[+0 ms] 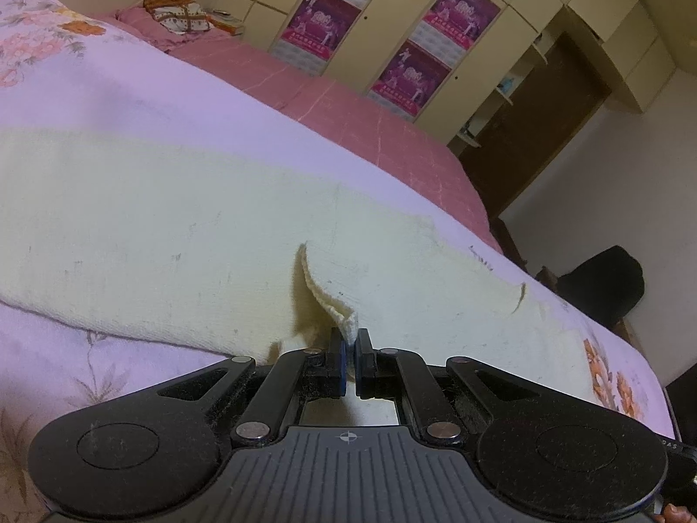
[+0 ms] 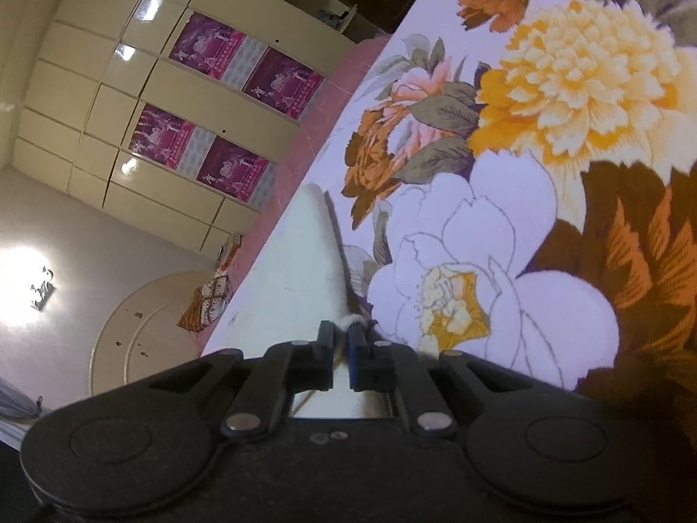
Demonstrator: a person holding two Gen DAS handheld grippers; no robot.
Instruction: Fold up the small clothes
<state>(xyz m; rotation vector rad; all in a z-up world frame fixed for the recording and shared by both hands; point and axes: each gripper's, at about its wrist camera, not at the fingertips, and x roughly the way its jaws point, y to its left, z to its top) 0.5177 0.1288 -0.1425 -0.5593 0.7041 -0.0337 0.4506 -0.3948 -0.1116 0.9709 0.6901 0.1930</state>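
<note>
Cream knit, soft and limp, made up the small garment (image 1: 174, 218) spread on the floral bedsheet (image 1: 109, 100), and it looked light enough to lift by a pinch of its edge. Such cloth would likely sag and drape wherever it was unsupported, so corners or hems seemed the sensible places to take hold, with both ends held to keep a fold line straight. It did not look slippery or fragile, though the loose weave might stretch under a hard pull.

In the left wrist view, the left gripper (image 1: 351, 340) had its fingers closed on a raised peak of the garment's near edge, the fabric pulled up into a small tent directly ahead of the tips while the rest lay flat, running far and to the left. In the right wrist view, the right gripper (image 2: 341, 333) was likewise clamped on a bit of the same cream cloth (image 2: 305, 261), which stretched away from the fingertips in a narrowing strip, with the sheet's large printed flowers (image 2: 566, 87) just beside it on the right.
</note>
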